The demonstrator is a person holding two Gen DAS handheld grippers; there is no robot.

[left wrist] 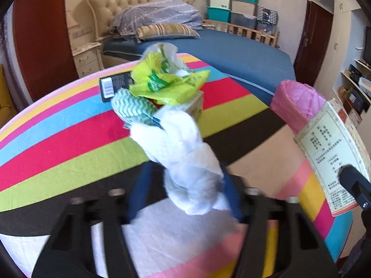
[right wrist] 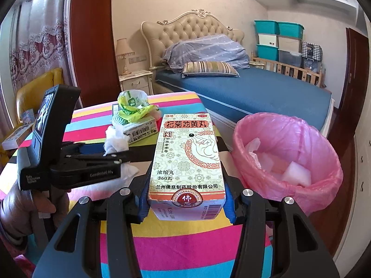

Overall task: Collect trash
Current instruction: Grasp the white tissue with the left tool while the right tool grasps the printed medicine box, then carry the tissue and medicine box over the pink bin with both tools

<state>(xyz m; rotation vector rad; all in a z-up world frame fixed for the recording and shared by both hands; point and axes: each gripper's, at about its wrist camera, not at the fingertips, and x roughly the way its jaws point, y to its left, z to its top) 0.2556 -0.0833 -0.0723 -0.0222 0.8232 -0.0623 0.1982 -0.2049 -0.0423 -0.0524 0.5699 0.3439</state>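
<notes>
My left gripper (left wrist: 185, 185) is shut on a crumpled white tissue (left wrist: 185, 155), held above the striped table; it also shows in the right wrist view (right wrist: 116, 139). My right gripper (right wrist: 185, 206) is shut on a cream medicine box (right wrist: 187, 157) with red Chinese print, also in the left wrist view (left wrist: 334, 153). A pink-lined trash bin (right wrist: 287, 159) stands right of the table with white scraps inside. On the table lie a yellow-green plastic bag (left wrist: 162, 81), a green-white cloth (left wrist: 132, 108), a small carton (right wrist: 141, 129) and a dark box (left wrist: 113, 85).
The table wears a striped multicoloured cloth (left wrist: 58, 143). A bed with a blue cover (right wrist: 255, 90) stands behind it, with a nightstand (right wrist: 136, 81) to its left. A yellow chair (right wrist: 34, 92) is at the far left. Storage boxes (right wrist: 278, 39) are stacked at the back right.
</notes>
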